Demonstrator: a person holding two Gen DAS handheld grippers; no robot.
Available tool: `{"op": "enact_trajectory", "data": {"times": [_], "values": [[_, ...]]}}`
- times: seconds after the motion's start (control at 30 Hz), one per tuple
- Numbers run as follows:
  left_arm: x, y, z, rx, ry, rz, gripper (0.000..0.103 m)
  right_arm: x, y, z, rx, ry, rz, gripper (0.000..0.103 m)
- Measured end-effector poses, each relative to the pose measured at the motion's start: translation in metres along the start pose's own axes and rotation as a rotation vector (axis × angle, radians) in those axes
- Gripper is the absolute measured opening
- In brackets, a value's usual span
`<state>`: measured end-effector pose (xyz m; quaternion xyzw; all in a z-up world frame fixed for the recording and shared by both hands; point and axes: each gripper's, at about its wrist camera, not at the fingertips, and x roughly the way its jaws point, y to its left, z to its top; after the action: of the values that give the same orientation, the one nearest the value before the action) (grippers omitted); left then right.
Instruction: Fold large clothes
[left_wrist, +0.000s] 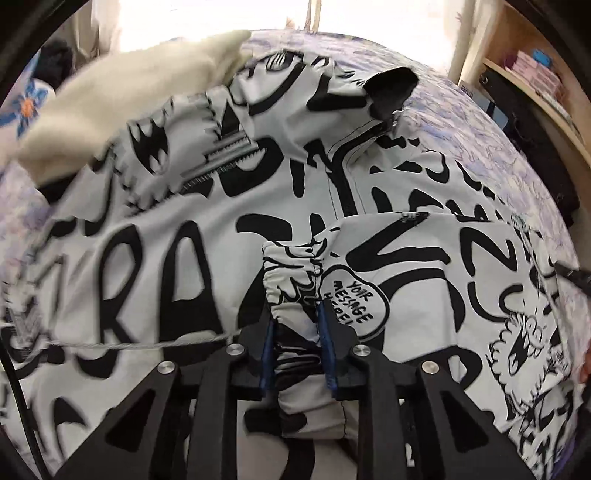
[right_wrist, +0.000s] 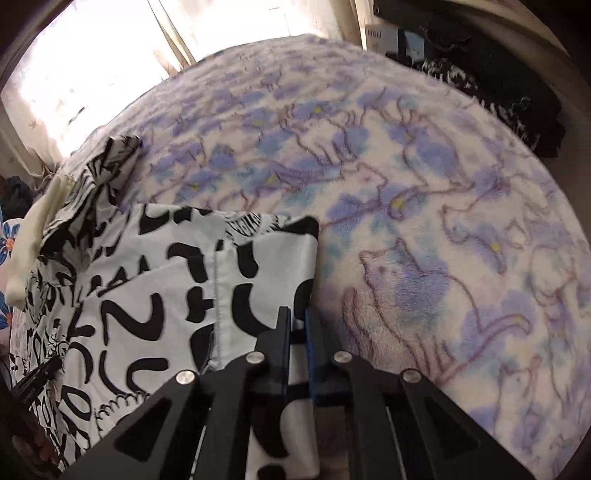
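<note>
Black-and-white graffiti print everywhere, so it takes a second to read what's going on. Starting at the left gripper (left_wrist: 295, 325): its blue pads are clamped on the gathered elastic cuff (left_wrist: 291, 280) of a sleeve, bunched fabric squeezed between the fingers. My guess is the cuff makes a handy handle for swinging the whole sleeve across the body of the jacket (left_wrist: 192, 206). The right gripper (right_wrist: 297, 332) has its jaws nearly together, with what looks like the fabric edge (right_wrist: 303, 266) of the folded side pinched between them, though the contact itself is mostly hidden by the fingers. Holding that edge probably keeps the fold from sliding while the sleeve comes over.

Going outward, the jacket lies spread on a fleecy blanket (right_wrist: 424, 221) with purple cat drawings, zip line running up the middle and the dark collar opening (left_wrist: 391, 88) at the far end. A cream fuzzy garment (left_wrist: 122, 96) sits partly on its far left corner, which could get in the way of the next fold. Wooden shelves (left_wrist: 535, 74) stand off to the right.

Seems like an early-to-middle step, sides being tucked in.
</note>
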<state>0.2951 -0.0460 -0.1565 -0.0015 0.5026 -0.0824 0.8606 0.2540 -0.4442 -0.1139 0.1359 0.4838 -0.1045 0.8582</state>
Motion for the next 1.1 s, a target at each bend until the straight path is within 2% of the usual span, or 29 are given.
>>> {"op": "enact_trajectory", "data": {"times": [0.07,0.13,0.2,0.27,0.33,0.4,0.5,0.57,0.63,0.7,0.87,1.0,1.1], "values": [[-0.018,-0.010,-0.006,0.034,-0.039,0.034,0.023,-0.022,0.014,-0.012,-0.033,-0.044,0.028,0.008],[-0.035,-0.023,-0.013,0.068,-0.080,0.027,0.027,-0.035,0.027,-0.025,-0.057,-0.051,0.058,0.008],[-0.049,-0.033,-0.018,0.073,-0.101,-0.008,0.035,-0.044,0.043,-0.040,-0.077,-0.059,0.079,0.008],[-0.060,-0.044,-0.021,0.063,-0.108,-0.071,0.038,-0.050,0.061,-0.058,-0.091,-0.069,0.122,0.008],[-0.065,-0.054,-0.025,0.071,-0.114,-0.085,0.039,-0.049,0.079,-0.069,-0.107,-0.035,0.170,0.008],[-0.064,-0.067,-0.027,0.094,-0.127,-0.059,0.039,-0.045,0.096,-0.081,-0.128,-0.001,0.204,0.008],[-0.054,-0.075,-0.027,0.125,-0.144,0.022,0.039,-0.038,0.118,-0.095,-0.192,0.033,0.208,0.008],[-0.048,-0.066,-0.023,0.112,-0.144,0.080,0.039,-0.030,0.126,-0.103,-0.221,0.071,0.186,0.008],[-0.049,-0.045,-0.019,0.060,-0.111,0.072,0.041,-0.025,0.126,-0.106,-0.224,0.099,0.191,0.008],[-0.051,-0.022,-0.015,0.004,-0.096,0.049,0.048,-0.023,0.123,-0.108,-0.221,0.105,0.192,0.008],[-0.068,0.016,-0.011,-0.066,-0.149,0.114,0.054,-0.024,0.117,-0.111,-0.220,0.099,0.175,0.008],[-0.077,0.017,-0.015,-0.075,-0.160,0.074,0.054,-0.029,0.123,-0.113,-0.234,0.094,0.186,0.008],[-0.072,-0.008,-0.025,-0.032,-0.124,-0.012,0.054,-0.033,0.131,-0.115,-0.246,0.091,0.217,0.008]]}}
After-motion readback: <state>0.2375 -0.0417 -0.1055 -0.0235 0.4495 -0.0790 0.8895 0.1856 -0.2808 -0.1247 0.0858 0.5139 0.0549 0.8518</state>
